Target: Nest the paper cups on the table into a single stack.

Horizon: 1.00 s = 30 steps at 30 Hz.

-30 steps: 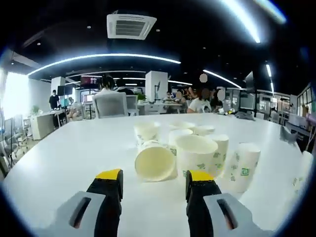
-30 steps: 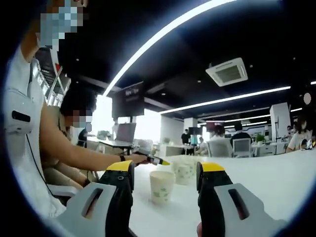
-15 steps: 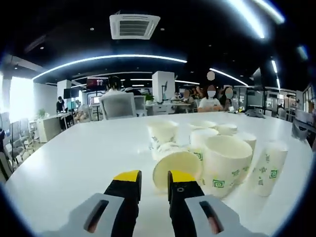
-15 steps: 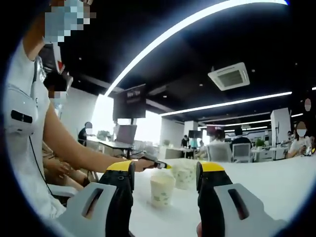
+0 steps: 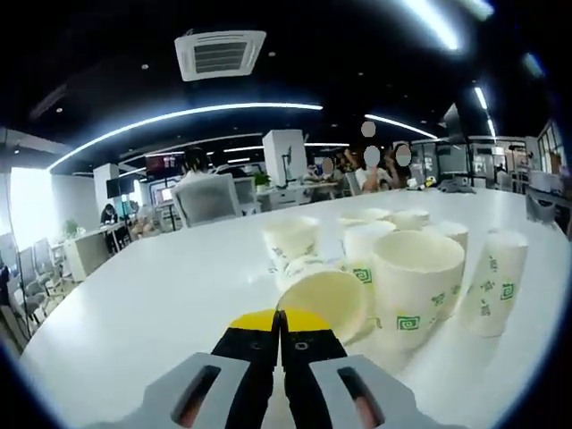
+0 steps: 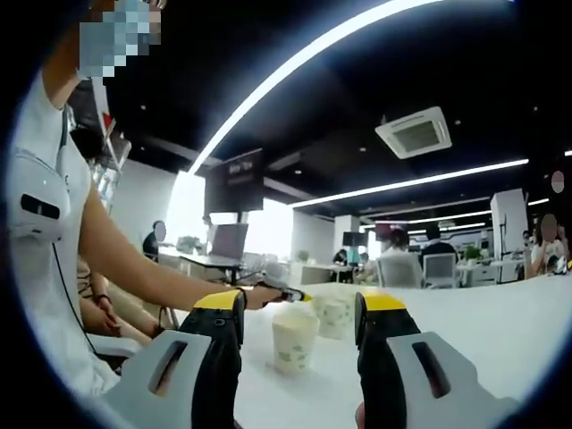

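Several white paper cups with green logos cluster on the white table (image 5: 152,295). One cup (image 5: 329,299) lies on its side, mouth towards me. My left gripper (image 5: 280,320) is shut, its yellow tips pinching the near left rim of that lying cup. Beside it stands a wide upright cup (image 5: 416,286), with another upright cup (image 5: 291,241) behind and an upside-down cup (image 5: 494,281) to the right. In the right gripper view my right gripper (image 6: 299,304) is open and holds nothing; a cup (image 6: 295,338) stands ahead between its jaws, and more cups (image 6: 333,311) stand behind it.
A person's arm (image 6: 134,273) reaches in from the left of the right gripper view, holding the left gripper (image 6: 284,292) near the cups. Office chairs (image 5: 207,197), desks and seated people lie beyond the table's far edge.
My left gripper has gone from wide open to shut, moving in on the lying cup's rim. The right gripper has stayed open and almost still.
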Tool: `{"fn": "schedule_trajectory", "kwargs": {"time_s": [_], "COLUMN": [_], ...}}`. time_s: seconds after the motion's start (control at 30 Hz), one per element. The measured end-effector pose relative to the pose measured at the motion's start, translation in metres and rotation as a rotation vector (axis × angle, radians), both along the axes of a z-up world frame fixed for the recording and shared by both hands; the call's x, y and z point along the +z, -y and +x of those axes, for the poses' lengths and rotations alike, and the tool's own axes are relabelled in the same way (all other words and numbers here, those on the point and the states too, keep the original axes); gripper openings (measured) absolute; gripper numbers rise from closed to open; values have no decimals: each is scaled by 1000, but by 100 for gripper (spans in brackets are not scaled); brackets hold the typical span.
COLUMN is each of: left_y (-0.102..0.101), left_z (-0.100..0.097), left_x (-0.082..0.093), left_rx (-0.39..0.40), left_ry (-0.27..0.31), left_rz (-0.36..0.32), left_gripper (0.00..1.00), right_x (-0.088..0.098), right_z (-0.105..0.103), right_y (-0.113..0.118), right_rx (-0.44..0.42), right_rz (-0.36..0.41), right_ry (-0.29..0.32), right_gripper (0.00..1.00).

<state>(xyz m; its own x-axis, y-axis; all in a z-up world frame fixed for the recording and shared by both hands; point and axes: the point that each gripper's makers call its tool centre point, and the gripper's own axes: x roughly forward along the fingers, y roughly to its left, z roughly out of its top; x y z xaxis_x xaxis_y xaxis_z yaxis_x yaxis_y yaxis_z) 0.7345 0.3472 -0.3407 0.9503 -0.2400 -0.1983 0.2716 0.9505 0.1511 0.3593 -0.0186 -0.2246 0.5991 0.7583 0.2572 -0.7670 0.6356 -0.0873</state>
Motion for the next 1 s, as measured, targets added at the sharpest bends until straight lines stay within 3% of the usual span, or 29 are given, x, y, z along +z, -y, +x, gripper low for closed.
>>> {"fn": "schedule_trajectory", "kwargs": {"time_s": [0.17,0.27,0.37,0.53,0.77,0.93,1.0], "left_y": [-5,-1,4,4,-8,-22,-27], "left_z": [2,10,13,12,-1,-19,-35], "left_x": [4,-1,-2,0,8,21,29], "left_rx": [-4,-11,-20,-19,-16,-2,0], "left_ry": [10,-8,-12,-23,-45,-60,-64], "left_rz": [3,-8,11,-4,-48,-72,-82], "left_gripper": [1,14,4,3,2,2,1], "right_x": [-3,-4,0,1,-1,-4,-5], "right_z": [3,4,4,6,8,8,8], "right_y": [1,1,5,9,4,-2,-4], "right_rx": [7,3,-5,-19,-1,20,30], "right_rz": [8,-2,7,7,11,23,30], "right_ry": [-12,-14,-6,-7,-15,-25,-28], "right_gripper": [52,52,52,52,52,52,52]}}
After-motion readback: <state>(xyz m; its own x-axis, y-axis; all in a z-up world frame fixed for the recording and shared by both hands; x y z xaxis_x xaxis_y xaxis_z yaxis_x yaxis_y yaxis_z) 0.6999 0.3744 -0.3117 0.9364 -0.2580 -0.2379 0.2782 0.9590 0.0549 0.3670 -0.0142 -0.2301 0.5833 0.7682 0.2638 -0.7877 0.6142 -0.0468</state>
